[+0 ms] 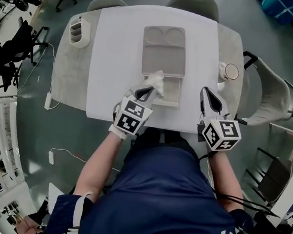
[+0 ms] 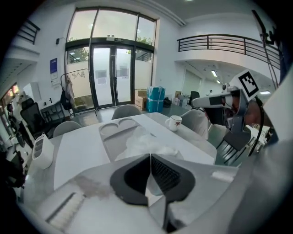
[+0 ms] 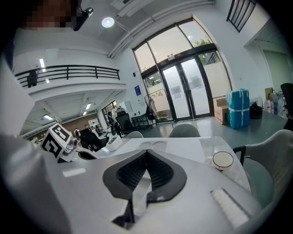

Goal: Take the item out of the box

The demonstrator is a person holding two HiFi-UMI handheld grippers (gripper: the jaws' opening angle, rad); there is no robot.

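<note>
A shallow grey box lies open on the white mat (image 1: 110, 60). Its lid (image 1: 164, 49), moulded with two round recesses, is folded back behind the pale base (image 1: 173, 95). My left gripper (image 1: 147, 91) is shut on a crumpled white, filmy item (image 1: 155, 82), which hangs over the base's near left corner. In the left gripper view the item (image 2: 145, 140) bulges just past the closed jaw tips (image 2: 149, 156), with the lid (image 2: 114, 129) behind it. My right gripper (image 1: 206, 91) is shut with nothing in it, to the right of the box; its jaws (image 3: 147, 151) meet at the tips.
A white mug (image 1: 231, 71) stands at the table's right edge, also seen as the mug (image 3: 223, 160). A white slotted holder (image 1: 80, 31) sits at the far left corner. Chairs (image 1: 271, 94) surround the table, and a cable and adapter (image 1: 48, 100) hang off the left side.
</note>
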